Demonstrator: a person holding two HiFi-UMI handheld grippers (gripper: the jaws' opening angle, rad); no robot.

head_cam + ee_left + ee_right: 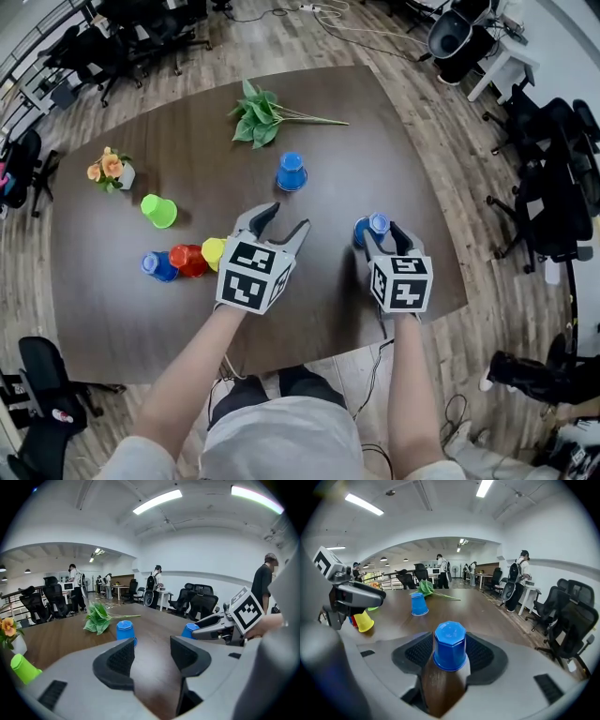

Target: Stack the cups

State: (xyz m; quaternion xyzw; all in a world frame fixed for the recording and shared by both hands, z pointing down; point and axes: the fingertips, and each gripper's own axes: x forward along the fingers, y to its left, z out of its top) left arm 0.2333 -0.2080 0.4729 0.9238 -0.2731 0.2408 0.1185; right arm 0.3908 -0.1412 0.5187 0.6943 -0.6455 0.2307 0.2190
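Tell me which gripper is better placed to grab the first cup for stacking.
Right. The right gripper has a blue cup standing upside down between its jaws. The left gripper is open and empty over the table, with the yellow cup off to its side.

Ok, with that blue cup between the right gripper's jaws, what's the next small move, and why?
Probably close the right gripper on the upturned blue cup before lifting. It stands on the table between the jaws, but whether they press on it is unclear. The other blue cup, free farther out, looks a likely stacking target.
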